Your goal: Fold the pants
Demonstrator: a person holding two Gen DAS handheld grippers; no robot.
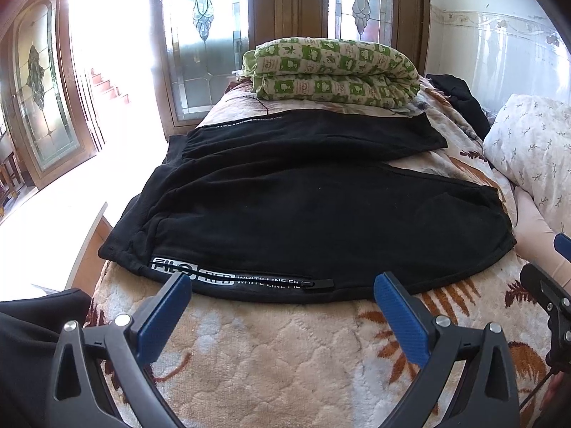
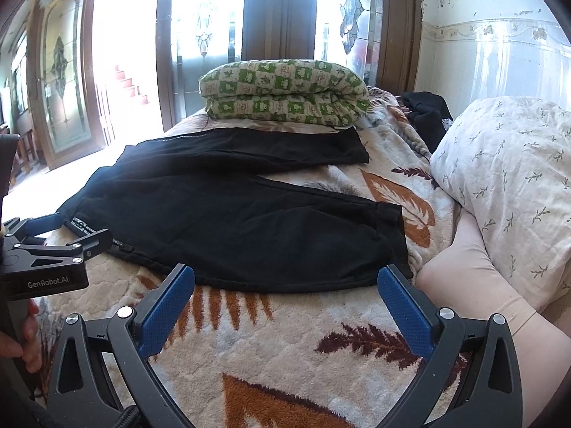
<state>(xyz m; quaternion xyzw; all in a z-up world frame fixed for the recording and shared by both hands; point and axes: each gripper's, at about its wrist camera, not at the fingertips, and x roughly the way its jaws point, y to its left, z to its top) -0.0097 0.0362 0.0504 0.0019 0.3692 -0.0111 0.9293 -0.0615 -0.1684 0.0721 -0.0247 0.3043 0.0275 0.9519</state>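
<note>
Pants (image 1: 303, 207), black, lie flat across the middle of both frames on a leaf-patterned blanket (image 1: 285, 356), the two legs splayed apart toward frame right, waistband at left (white lettering and a zipper (image 1: 317, 283) run along the near edge). Left gripper (image 1: 282, 287): lower centre of the left view, fingers spread wide, tips just at the pants' near edge, holding nothing. Right gripper (image 2: 285, 278): lower centre of the right view, likewise spread and empty, tips at the near leg's hem edge. Folded green quilt (image 1: 332, 71): upper centre, behind the pants. Pillow (image 2: 506, 178), white with sprigs: right edge. Dark garment (image 2: 426, 114): upper right, beside the quilt.
</note>
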